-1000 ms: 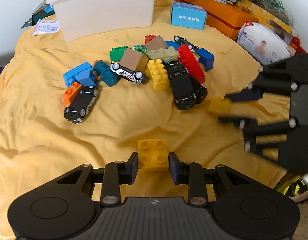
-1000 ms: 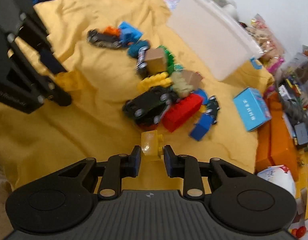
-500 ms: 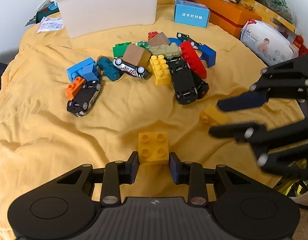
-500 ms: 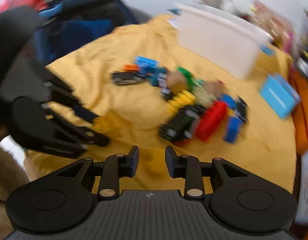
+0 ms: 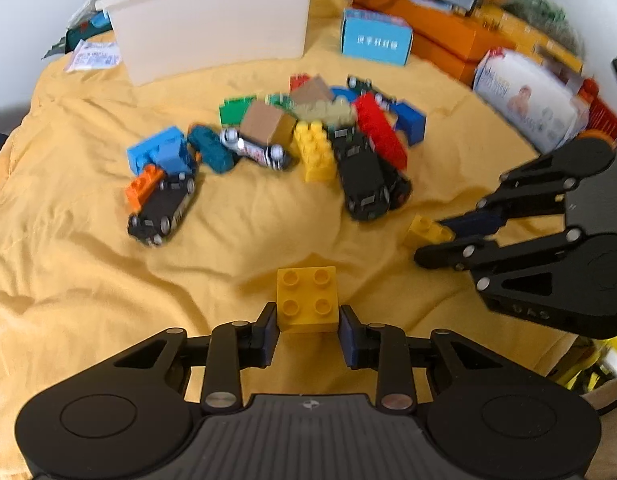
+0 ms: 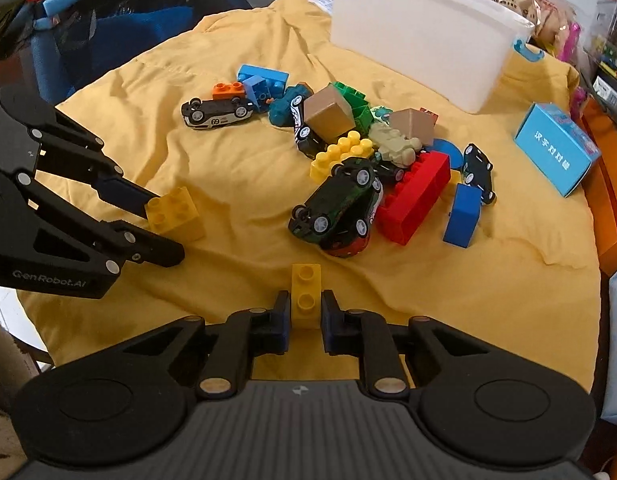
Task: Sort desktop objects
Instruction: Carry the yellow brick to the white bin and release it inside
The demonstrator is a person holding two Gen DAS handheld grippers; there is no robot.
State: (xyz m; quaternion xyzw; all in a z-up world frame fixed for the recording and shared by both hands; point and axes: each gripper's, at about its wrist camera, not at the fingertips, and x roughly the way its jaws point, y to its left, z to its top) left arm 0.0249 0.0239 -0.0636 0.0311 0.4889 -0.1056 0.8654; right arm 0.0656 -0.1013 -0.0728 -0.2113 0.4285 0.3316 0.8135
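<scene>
- Yellow four-stud brick (image 5: 307, 298) sits pinched between the left tongs (image 5: 307, 326), just over the yellow cloth (image 5: 88, 280).
- Narrow yellow two-stud brick (image 6: 306, 294) is pinched in the right tongs (image 6: 305, 318), near the first.
- Further out lies the heap: an overturned dark toy car (image 6: 338, 204), a long red brick (image 6: 414, 196), a blue brick (image 6: 462, 216).
- Farthest, a white bin (image 6: 420, 28) stands behind the heap.
</scene>
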